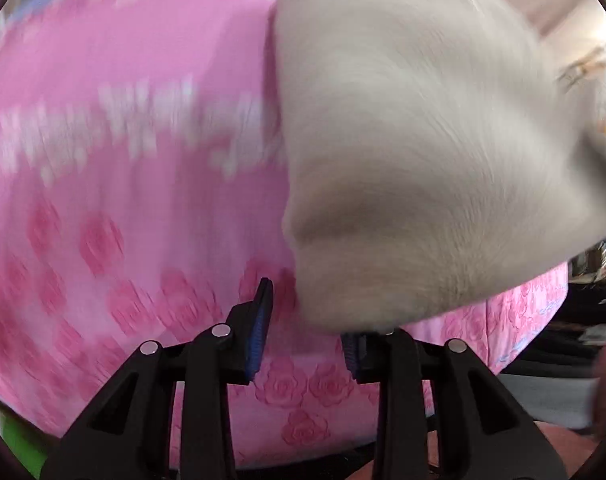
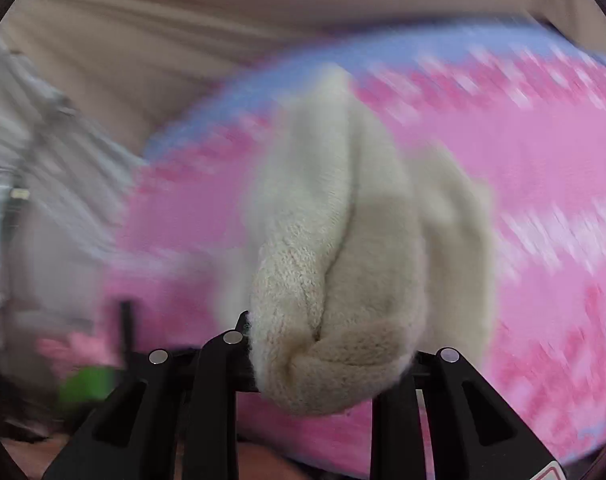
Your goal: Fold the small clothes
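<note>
A cream fuzzy knit garment lies over a pink rose-patterned bedspread; the picture is blurred. In the left wrist view my left gripper points down at the garment's lower left edge. Its left blue pad stands clear of the fleece with pink cloth showing in the gap. The garment drapes over the right finger, hiding its tip. In the right wrist view the garment is bunched into a thick fold. My right gripper is shut on that fold, with fleece filling the space between its fingers.
The bedspread has a pale blue border by a beige padded surface. Grey-white striped fabric is at the left. Something green sits low left. Dark clutter lies past the bed's right edge.
</note>
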A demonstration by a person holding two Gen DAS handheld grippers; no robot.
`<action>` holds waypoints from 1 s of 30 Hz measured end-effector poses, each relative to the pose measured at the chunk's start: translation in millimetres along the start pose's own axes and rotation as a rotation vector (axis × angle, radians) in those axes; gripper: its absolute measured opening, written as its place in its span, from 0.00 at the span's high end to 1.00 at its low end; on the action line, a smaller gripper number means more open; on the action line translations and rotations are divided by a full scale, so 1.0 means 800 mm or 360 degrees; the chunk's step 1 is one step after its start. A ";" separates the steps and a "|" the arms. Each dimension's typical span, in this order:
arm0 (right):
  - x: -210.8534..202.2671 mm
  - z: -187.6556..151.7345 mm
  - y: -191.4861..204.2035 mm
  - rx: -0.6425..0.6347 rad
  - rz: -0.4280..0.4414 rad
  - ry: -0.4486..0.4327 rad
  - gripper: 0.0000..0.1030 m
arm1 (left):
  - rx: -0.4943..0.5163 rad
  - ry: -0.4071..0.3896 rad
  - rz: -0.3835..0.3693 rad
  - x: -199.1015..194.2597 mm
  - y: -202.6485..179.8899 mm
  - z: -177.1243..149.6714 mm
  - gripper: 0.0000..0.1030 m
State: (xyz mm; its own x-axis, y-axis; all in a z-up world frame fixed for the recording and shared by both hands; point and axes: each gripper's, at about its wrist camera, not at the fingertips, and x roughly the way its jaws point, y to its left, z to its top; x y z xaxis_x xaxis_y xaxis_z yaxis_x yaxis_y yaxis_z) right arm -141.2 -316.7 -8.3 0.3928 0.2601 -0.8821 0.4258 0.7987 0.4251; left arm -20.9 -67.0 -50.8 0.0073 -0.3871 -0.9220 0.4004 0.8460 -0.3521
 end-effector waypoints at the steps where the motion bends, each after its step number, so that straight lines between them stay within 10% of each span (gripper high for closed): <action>1: 0.018 -0.010 -0.026 0.0092 0.0027 0.0038 0.79 | -0.0009 0.0011 -0.0040 0.001 0.002 0.000 0.71; 4: 0.012 -0.020 -0.048 0.0222 0.0239 -0.0039 0.77 | 0.0116 -0.0035 -0.0013 -0.012 -0.013 -0.004 0.69; 14: -0.069 0.041 0.010 -0.0061 -0.0064 -0.0331 0.43 | 0.0328 -0.0128 -0.0153 -0.090 -0.015 -0.009 0.59; 19: -0.088 0.049 -0.013 0.0012 -0.0075 -0.0426 0.42 | 0.0286 -0.0327 -0.0164 -0.144 -0.014 0.005 0.44; 27: 0.010 0.098 -0.017 0.0119 0.0186 -0.0130 0.40 | 0.0296 -0.0334 -0.0174 -0.113 -0.051 0.033 0.41; 28: 0.022 0.100 -0.017 0.0122 0.0180 -0.0111 0.45 | 0.0309 -0.0298 -0.0167 -0.103 -0.056 0.036 0.41; 29: 0.031 0.102 -0.014 0.0114 0.0157 -0.0090 0.79 | 0.0313 -0.0277 -0.0159 -0.095 -0.059 0.036 0.41; 30: 0.027 0.101 -0.010 0.0107 0.0171 -0.0097 0.87 | 0.0317 -0.0255 -0.0143 -0.090 -0.061 0.036 0.41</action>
State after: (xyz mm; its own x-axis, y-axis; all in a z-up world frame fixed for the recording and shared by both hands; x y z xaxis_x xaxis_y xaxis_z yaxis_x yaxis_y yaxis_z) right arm -70.0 -361.5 -14.3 0.4871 0.3067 -0.8177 0.4318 0.7293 0.5307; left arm -14.4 -91.1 37.5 0.1019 -0.5240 -0.8456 0.5784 0.7228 -0.3782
